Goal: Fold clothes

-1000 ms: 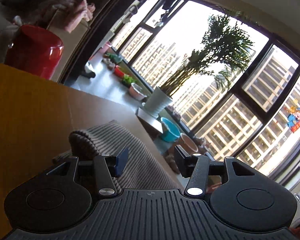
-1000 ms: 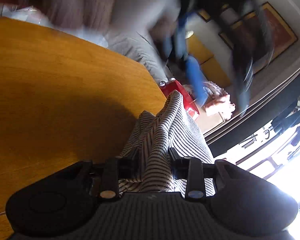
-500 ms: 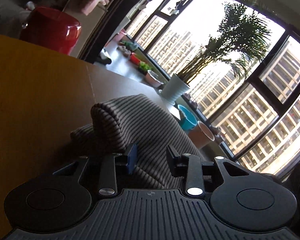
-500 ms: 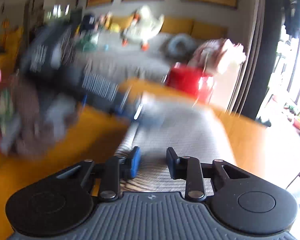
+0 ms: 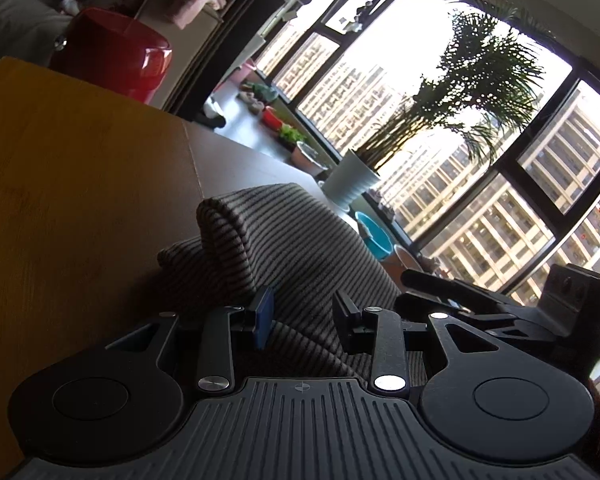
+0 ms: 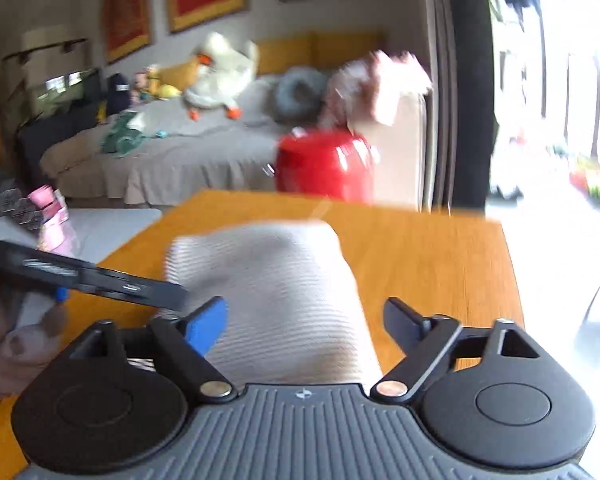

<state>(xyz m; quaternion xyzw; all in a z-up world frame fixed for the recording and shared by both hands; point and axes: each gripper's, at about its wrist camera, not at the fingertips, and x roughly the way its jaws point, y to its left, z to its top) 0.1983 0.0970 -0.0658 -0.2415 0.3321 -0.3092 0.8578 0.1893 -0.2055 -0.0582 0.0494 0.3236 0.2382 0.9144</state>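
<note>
Striped grey knit garment lies folded into a long band on the orange wooden surface, running straight ahead of both my tools. Its long axis follows the line of my fingers, and its far end points toward the red glossy canister beyond the surface's far edge.

My left gripper sits low over the near end. Its jaws are apart with cloth bulging up between them, but I see no pinch on it. A rolled fold rises just ahead of the left finger.

My right gripper hangs above the band's near part with its jaws wide apart and nothing between the pads. This view is blurred, so finer detail escapes me.

I judge one fold is laid and I am between grasps. Next I would need both tools to close on the near end's two corners and carry it forward over the far end, halving the band without dragging it skew.
</note>
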